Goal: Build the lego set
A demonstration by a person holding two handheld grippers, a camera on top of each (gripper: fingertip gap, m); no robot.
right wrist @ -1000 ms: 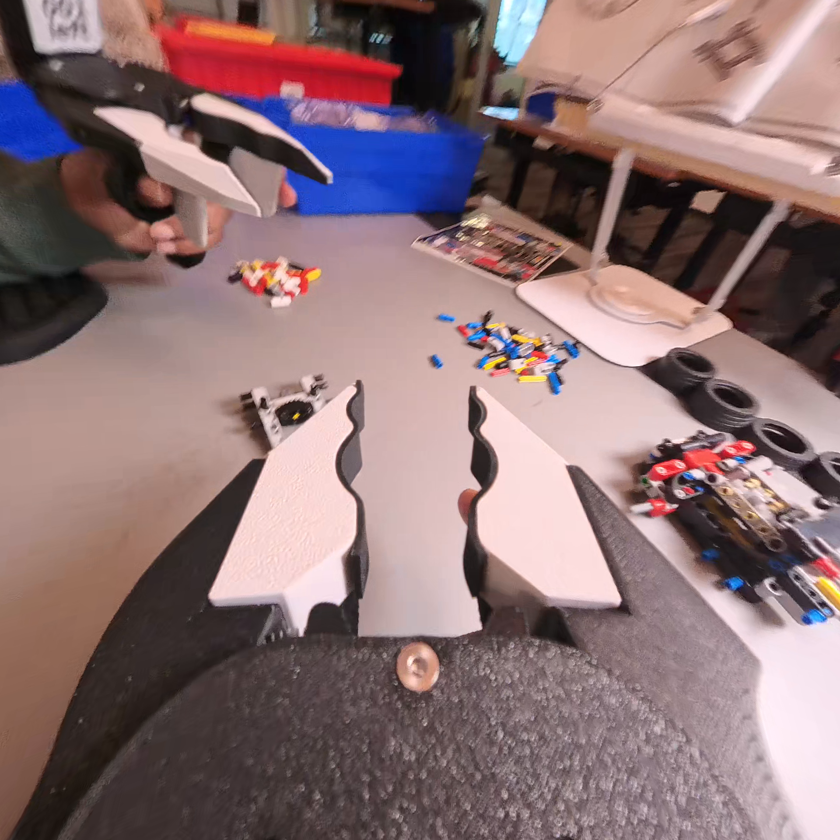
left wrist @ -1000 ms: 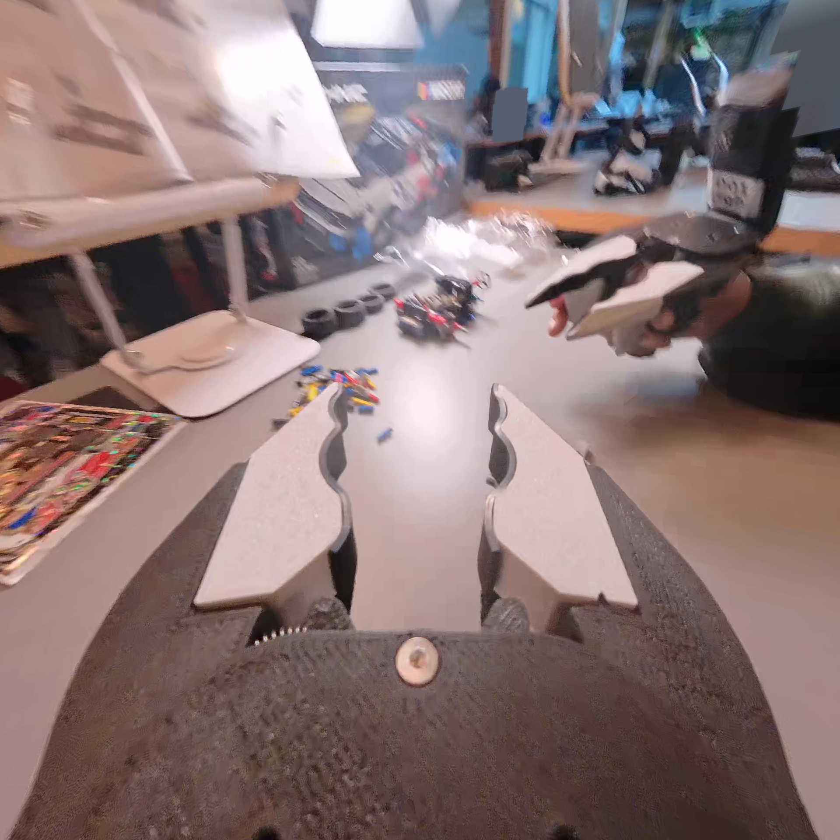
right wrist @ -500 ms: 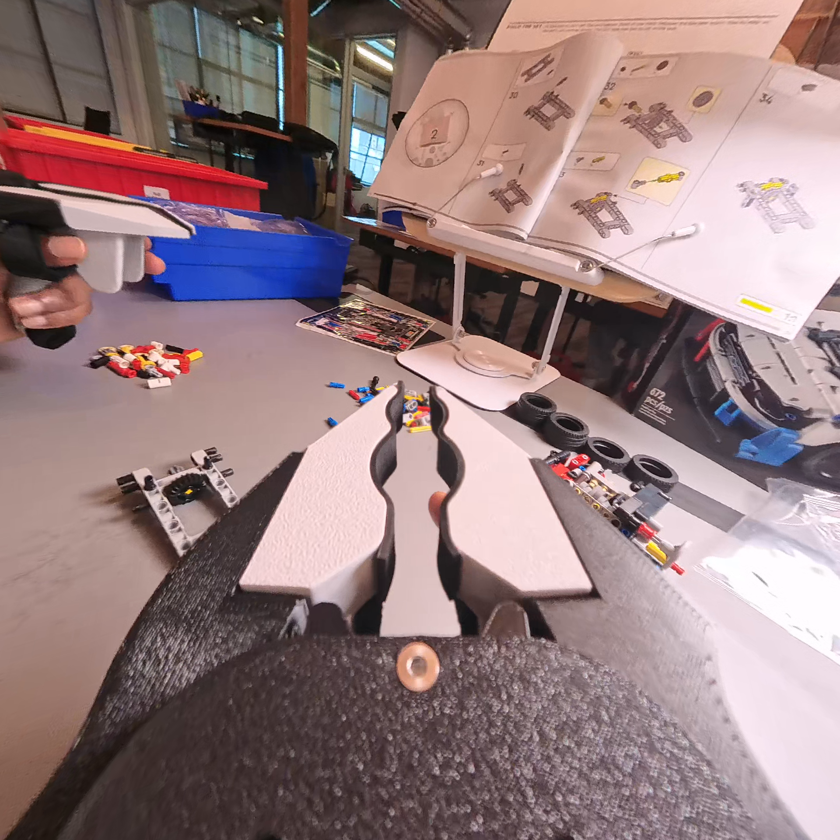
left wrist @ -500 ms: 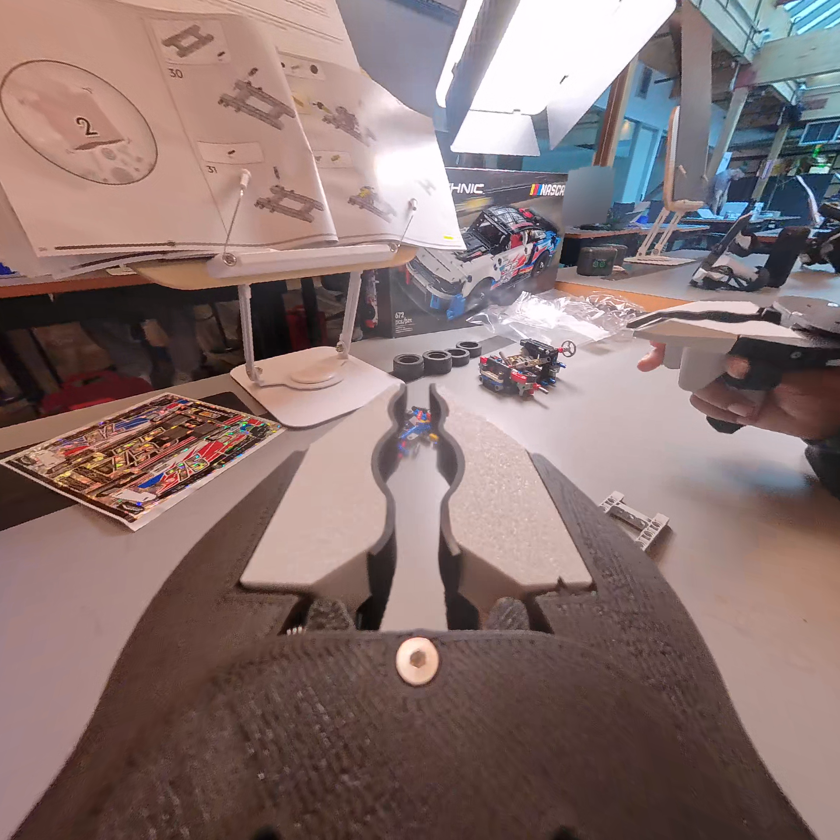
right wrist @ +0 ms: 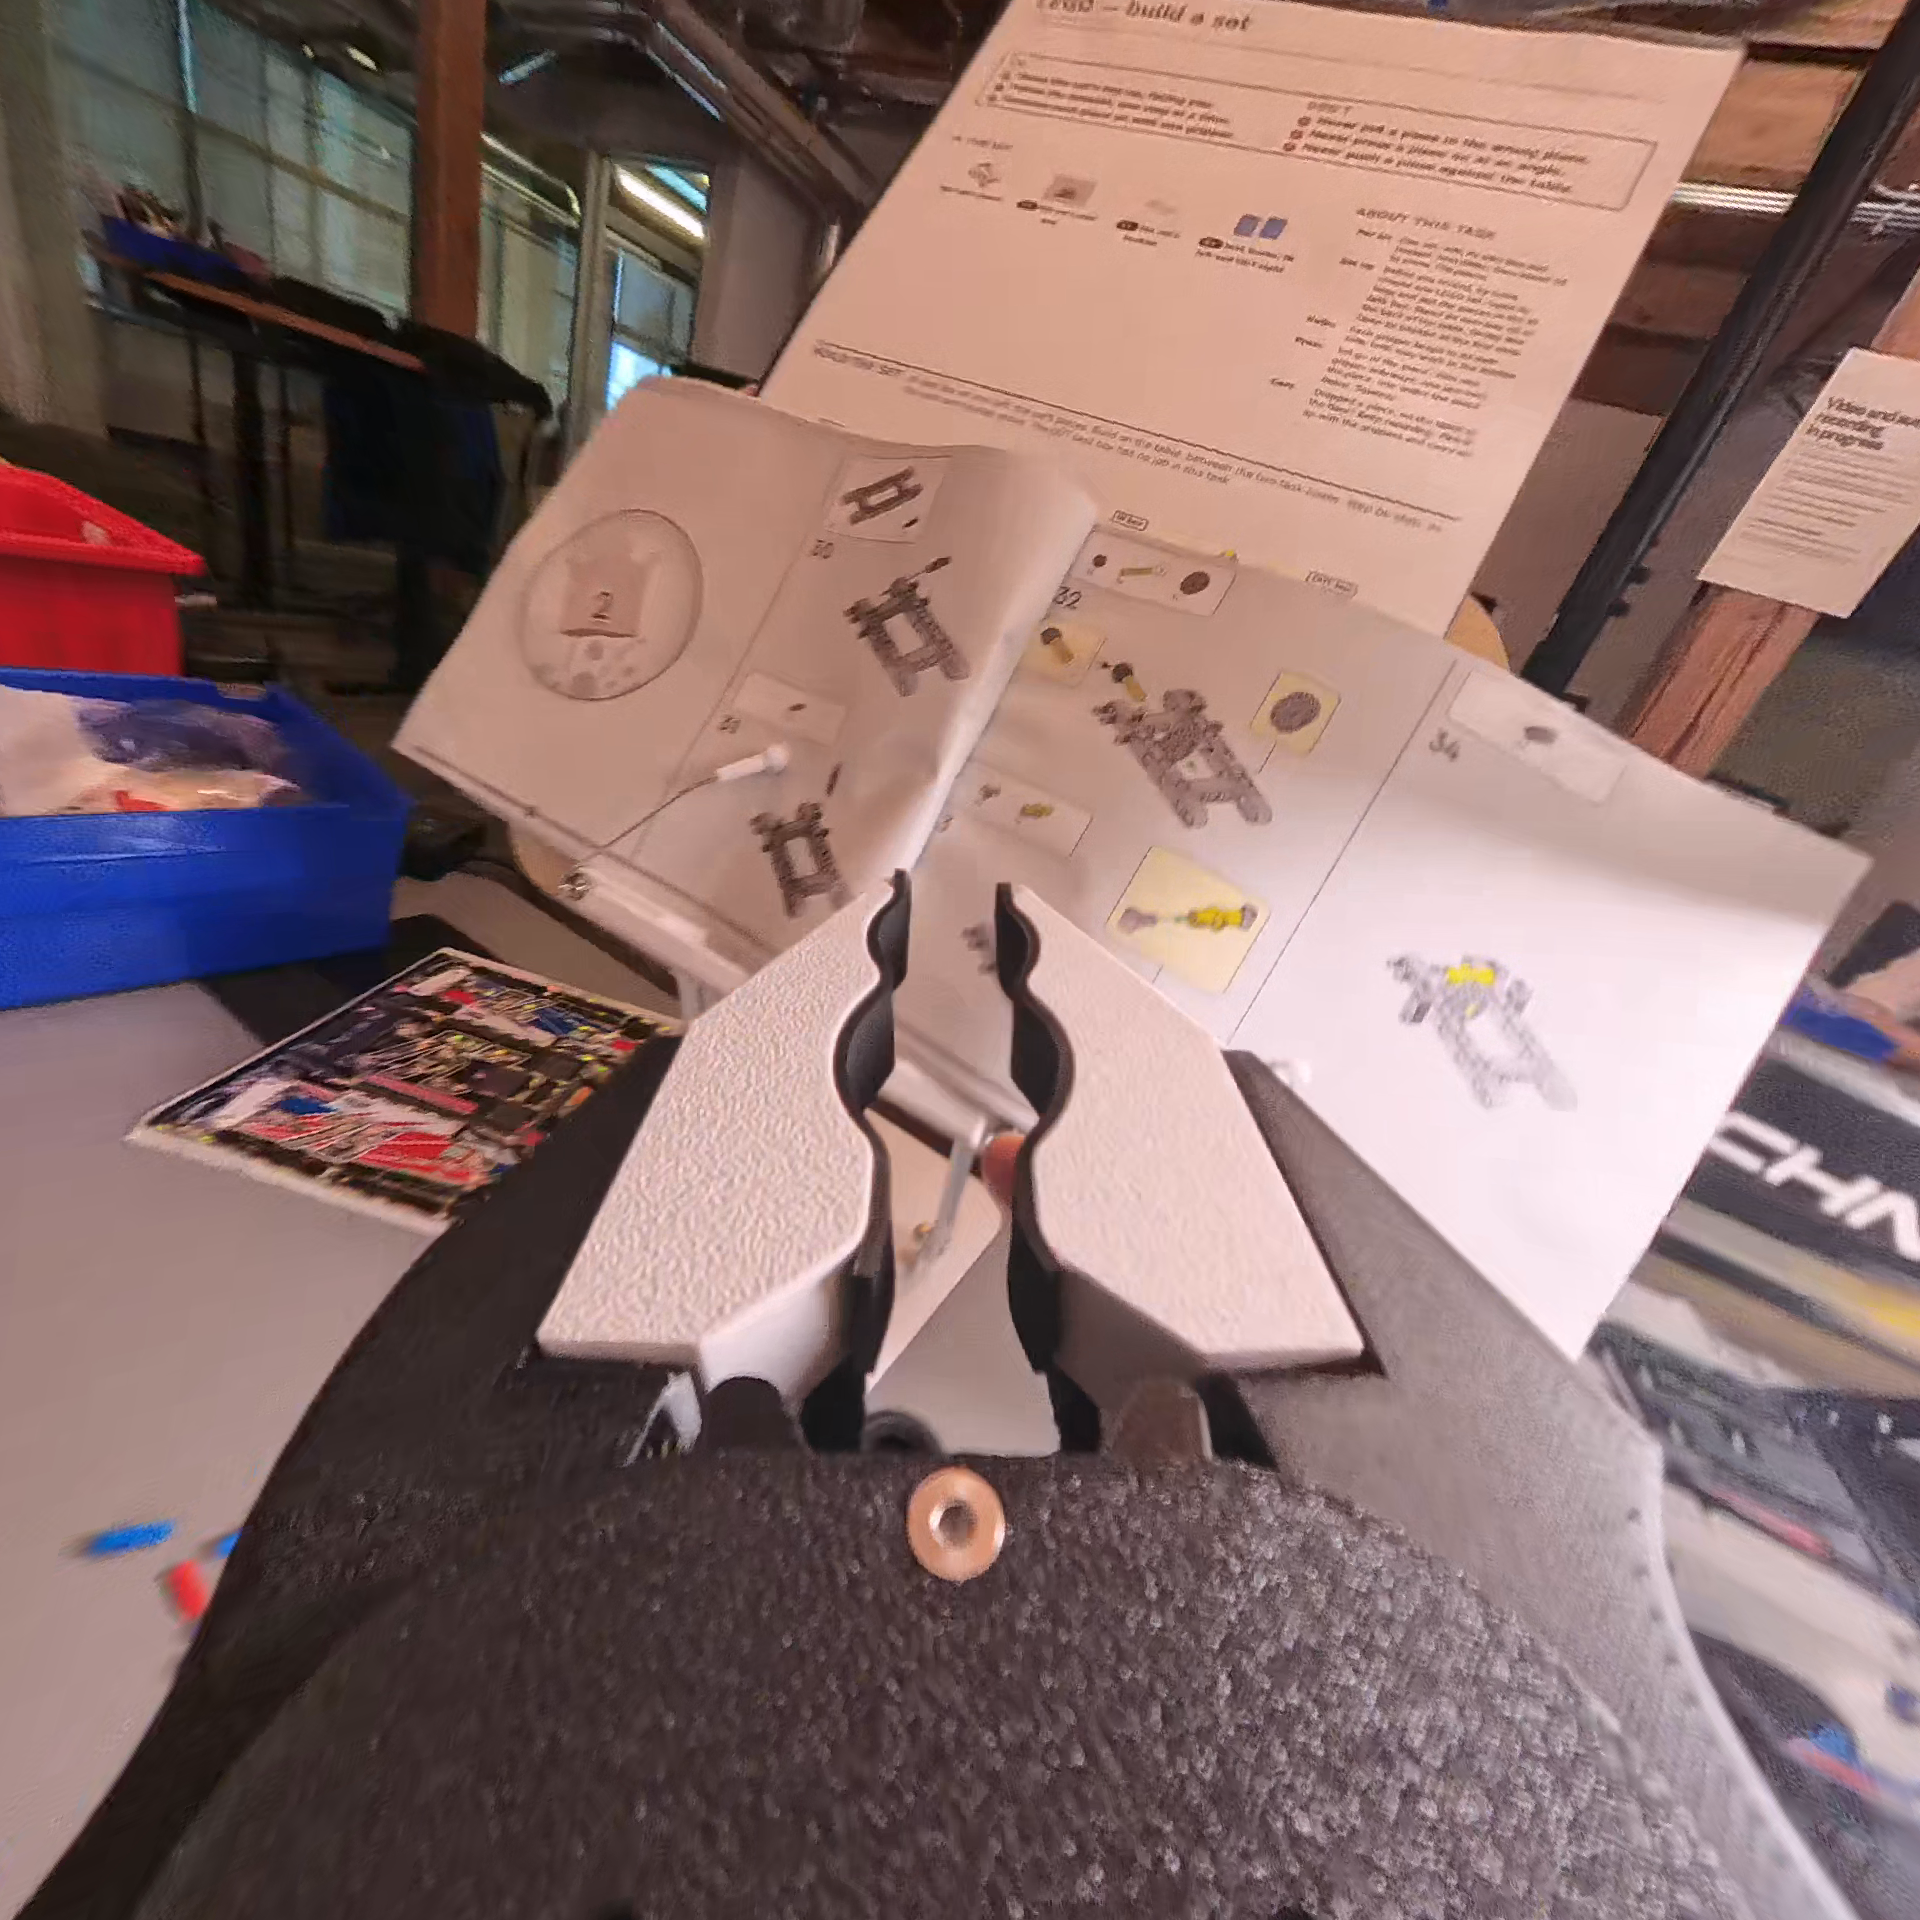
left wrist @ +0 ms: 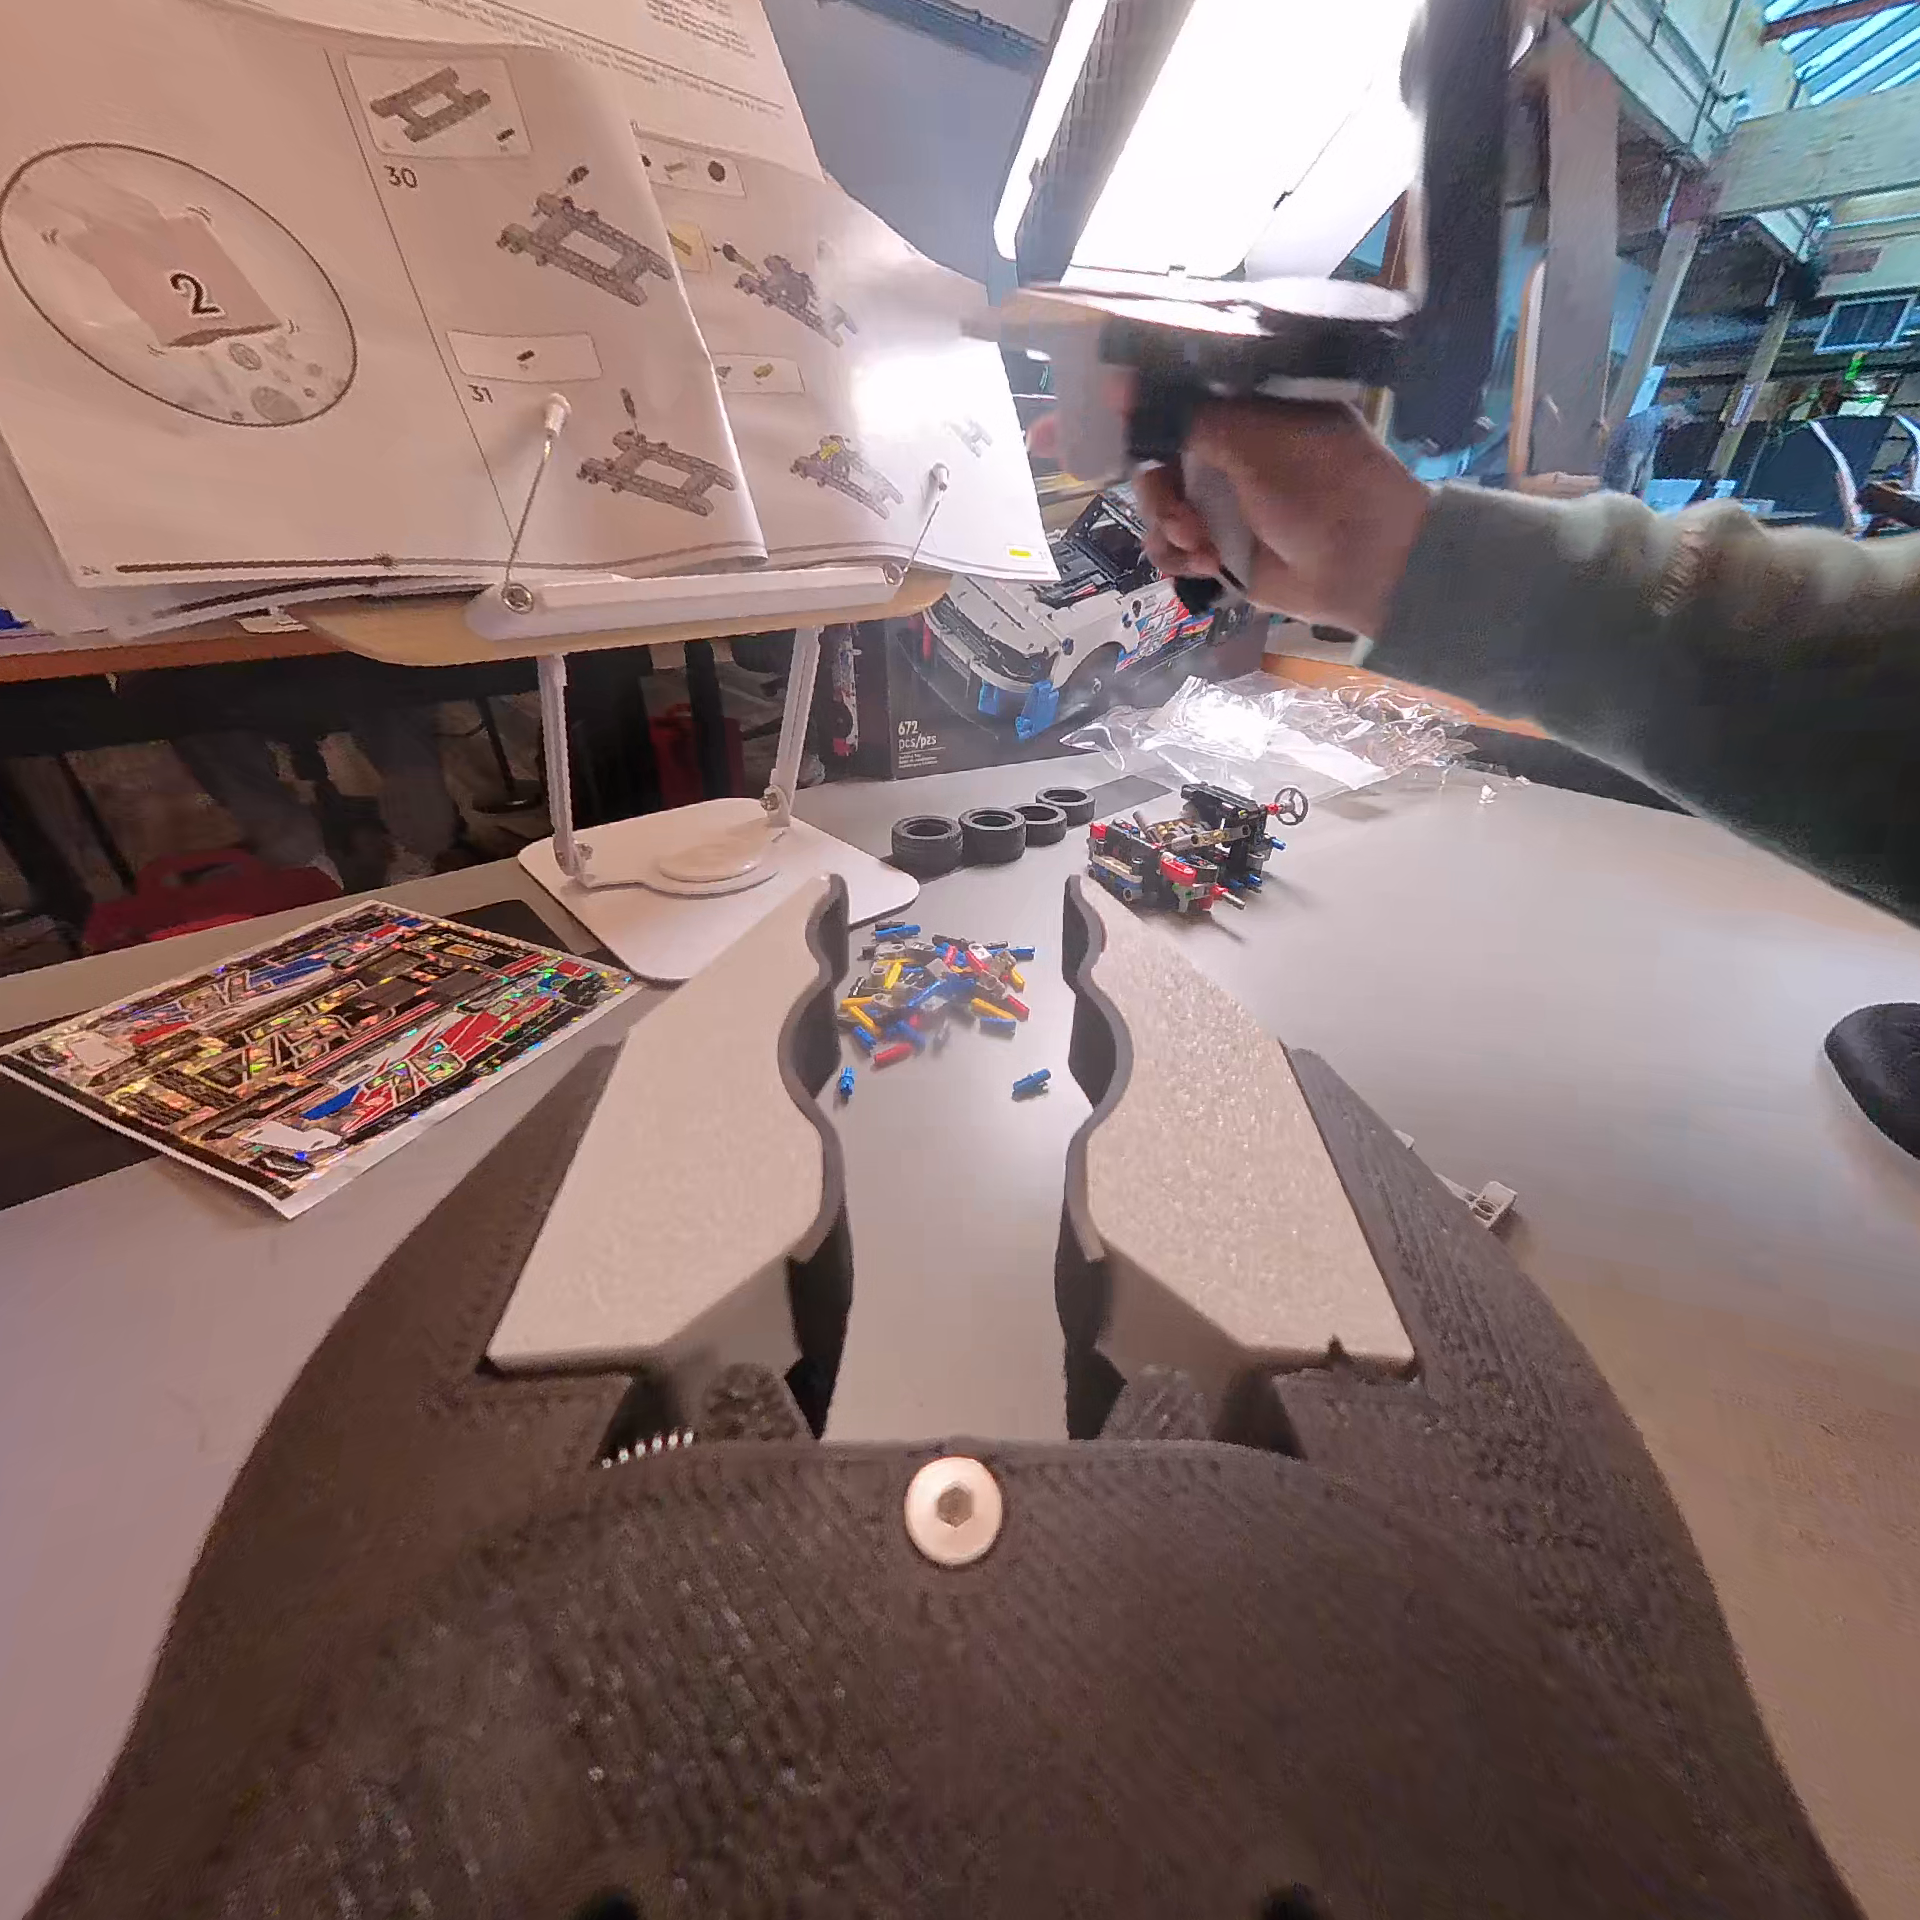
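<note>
Right now I hold the left gripper (left wrist: 945, 935) low over the desk (left wrist: 1558, 1039) with its jaws parted wide and nothing between them, and the loose pile of small coloured pieces (left wrist: 935, 982) lies straight ahead, framed in the gap between the tips; two blue pins sit apart from the pile on my side of it. Beyond the pile, toward the far edge, I see the partly built chassis (left wrist: 1184, 852) to the right and a row of four black tyres (left wrist: 992, 826) beside it, with the white book stand (left wrist: 717, 873) and its open instruction booklet (left wrist: 416, 312) to the left, and the shiny sticker sheet (left wrist: 312, 1039) near the left edge. A small grey frame piece (left wrist: 1481, 1200) peeks out just beside my right finger. My right gripper (right wrist: 948, 904) is raised well off the desk and aimed at the booklet pages, its jaws narrowed to a slim gap and holding nothing that I can make out; the left view shows it blurred up high, gripped by a hand (left wrist: 1288, 520). I judge that I am reading the step, so the next pick falls to the left gripper: the pile is dead ahead along its fingers, while the right one is far above it. The pieces lie at mixed angles, so I must turn the jaws across whichever pin I choose.
</note>
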